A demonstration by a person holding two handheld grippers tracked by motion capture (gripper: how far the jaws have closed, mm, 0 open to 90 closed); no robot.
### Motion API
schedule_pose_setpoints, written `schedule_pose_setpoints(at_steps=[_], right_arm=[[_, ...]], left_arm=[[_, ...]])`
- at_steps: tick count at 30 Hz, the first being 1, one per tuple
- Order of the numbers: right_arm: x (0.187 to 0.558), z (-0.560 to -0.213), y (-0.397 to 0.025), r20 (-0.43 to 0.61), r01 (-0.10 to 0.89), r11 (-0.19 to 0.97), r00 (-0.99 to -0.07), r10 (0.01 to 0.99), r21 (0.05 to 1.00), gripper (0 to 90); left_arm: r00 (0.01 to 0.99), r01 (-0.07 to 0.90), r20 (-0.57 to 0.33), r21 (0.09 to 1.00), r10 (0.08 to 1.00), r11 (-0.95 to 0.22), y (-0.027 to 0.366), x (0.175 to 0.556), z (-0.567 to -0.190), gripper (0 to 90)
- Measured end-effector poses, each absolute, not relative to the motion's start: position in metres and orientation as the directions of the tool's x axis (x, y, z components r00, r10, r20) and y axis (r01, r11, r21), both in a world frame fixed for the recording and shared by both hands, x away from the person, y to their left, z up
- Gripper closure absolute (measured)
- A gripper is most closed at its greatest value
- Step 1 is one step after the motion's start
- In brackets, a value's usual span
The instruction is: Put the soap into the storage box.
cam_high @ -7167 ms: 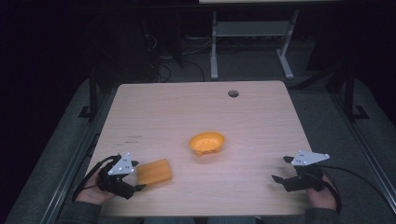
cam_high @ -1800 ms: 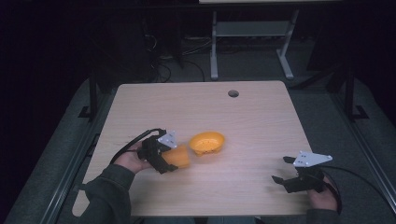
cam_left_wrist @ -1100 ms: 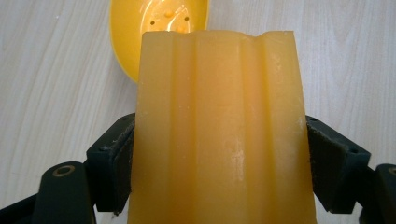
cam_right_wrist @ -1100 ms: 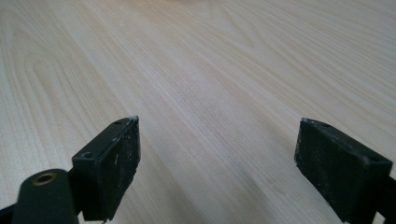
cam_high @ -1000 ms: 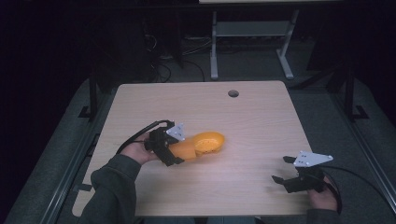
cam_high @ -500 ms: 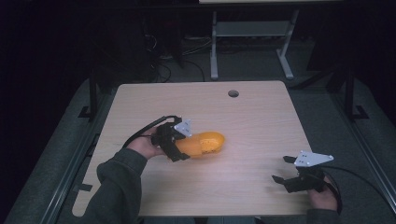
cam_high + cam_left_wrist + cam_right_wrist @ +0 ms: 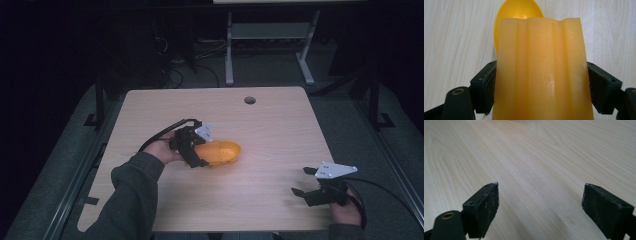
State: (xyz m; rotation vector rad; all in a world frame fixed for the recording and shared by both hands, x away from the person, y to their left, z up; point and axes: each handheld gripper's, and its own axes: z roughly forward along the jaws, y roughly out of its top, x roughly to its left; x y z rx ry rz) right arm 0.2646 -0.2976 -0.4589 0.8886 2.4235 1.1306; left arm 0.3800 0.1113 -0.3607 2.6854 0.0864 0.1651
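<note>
One orange slab [image 7: 541, 72] in left gripper [image 7: 192, 150], over yellow bowl [image 7: 517, 11].

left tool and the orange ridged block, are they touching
Touching. In the left gripper view the left tool has both black jaws pressed flat against the sides of the orange ridged block, with no gap on either side.

Quick count on the worktop [image 7: 270, 125]: one orange bowl [image 7: 226, 150] around the middle, one ridged orange sponge-looking block [image 7: 541, 72] right at the bowl's left side, and two tongs, one [image 7: 192, 149] at that block, the other [image 7: 306, 186] well off toward the bowl's near right.
</note>
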Motion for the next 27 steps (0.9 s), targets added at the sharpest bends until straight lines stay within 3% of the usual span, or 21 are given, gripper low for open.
schedule_pose_setpoints(at_steps=[27], right_arm=[[0.265,-0.458,-0.299,-0.022,0.397,0.483,-0.755,0.655,0.78,13.7]], left_arm=[[0.995,0.006,0.091,0.433,0.051,-0.901,0.077,0.404,-0.362,21.1]])
